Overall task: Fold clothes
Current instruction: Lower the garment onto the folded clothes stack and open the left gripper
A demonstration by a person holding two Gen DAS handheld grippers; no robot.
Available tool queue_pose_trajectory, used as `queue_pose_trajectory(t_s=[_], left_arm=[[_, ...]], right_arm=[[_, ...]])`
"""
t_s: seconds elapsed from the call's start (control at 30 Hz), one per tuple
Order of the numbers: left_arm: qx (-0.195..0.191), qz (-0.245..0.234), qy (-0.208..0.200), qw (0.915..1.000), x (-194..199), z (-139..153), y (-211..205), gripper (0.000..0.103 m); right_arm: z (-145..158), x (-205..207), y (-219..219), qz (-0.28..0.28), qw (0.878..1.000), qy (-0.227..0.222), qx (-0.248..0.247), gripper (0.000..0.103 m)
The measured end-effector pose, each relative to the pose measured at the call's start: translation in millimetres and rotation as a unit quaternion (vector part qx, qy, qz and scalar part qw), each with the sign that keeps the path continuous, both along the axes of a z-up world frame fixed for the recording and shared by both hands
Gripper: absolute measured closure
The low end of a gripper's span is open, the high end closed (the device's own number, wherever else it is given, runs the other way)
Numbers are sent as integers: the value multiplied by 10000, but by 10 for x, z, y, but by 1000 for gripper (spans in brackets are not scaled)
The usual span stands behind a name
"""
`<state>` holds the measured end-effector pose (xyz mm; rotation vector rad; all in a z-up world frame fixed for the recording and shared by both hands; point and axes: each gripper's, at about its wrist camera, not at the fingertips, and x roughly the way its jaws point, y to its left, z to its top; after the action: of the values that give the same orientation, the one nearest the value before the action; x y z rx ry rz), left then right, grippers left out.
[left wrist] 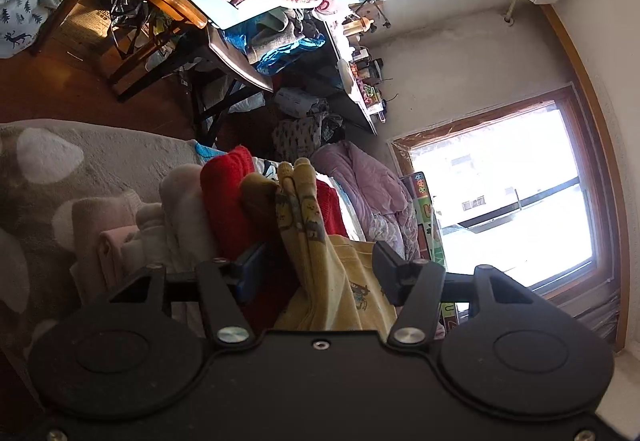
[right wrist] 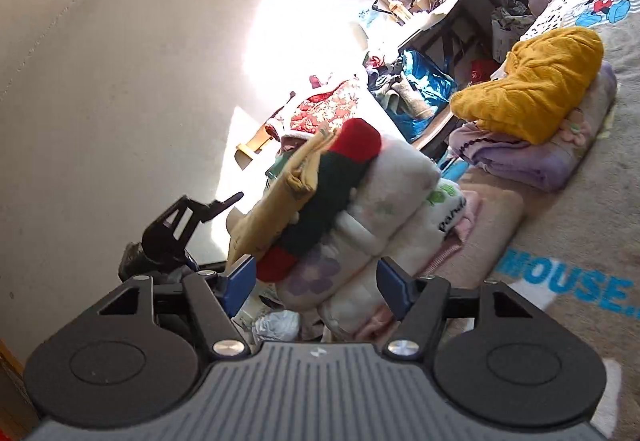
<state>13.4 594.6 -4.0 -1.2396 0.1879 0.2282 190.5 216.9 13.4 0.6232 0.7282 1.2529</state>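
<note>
My left tongs stand spread, and a folded yellow garment printed with small cartoon figures runs up between the pads; neither pad presses on it. It lies on top of a stack of folded clothes on the bed: a red knit just beside the yellow piece, then cream and pink fleece layers further over. The stack sits on a grey blanket with pale blotches. Beyond it I see a crumpled lilac quilt, a window and a cluttered desk.

My right tongs are spread too, with nothing pinched between the blue pads. From that side the same stack shows ahead of the pads, red knit and yellow garment on top. Further along the bed lies a second pile, a mustard knit on a folded lilac blanket. My left tongs show at the stack's far side.
</note>
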Motion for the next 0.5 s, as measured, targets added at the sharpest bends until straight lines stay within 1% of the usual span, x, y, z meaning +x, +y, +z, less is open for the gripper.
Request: queue_pose_trajectory(t_s=[0.03,0.1,0.13,0.17,0.2,0.23,0.27,0.33,0.4,0.5], left_arm=[[95,-103,23,9999,24,17,2,47],[256,-166,55,9995,57,37,4,50],[338,-219,6,9992,73,46,5,55],[476,-216,12,9986,85,69,-12,74],[690,-230,66,9973,102,103,-45,81],[829,-254,52,9962,115,132,-74,86],[943,-277,16,9952,127,160,-102,91],[1128,-313,-112,9931,159,228,-141,92],[1240,-300,-327,9913,205,331,-150,94],[1444,-214,-797,9861,236,588,-171,94]], right_arm=[[49,58,114,-68,9999,137,-12,27],[117,176,337,-212,9988,443,-89,26],[103,230,434,-245,9972,673,-203,32],[70,243,482,-242,9964,770,-253,51],[35,243,516,-231,9960,815,-273,65],[1,243,550,-219,9956,860,-294,78],[13,220,546,-233,9966,754,-242,82],[127,198,488,-214,9988,447,-56,86],[299,236,455,-213,9995,202,71,86],[660,426,421,-321,9988,-101,361,87]])
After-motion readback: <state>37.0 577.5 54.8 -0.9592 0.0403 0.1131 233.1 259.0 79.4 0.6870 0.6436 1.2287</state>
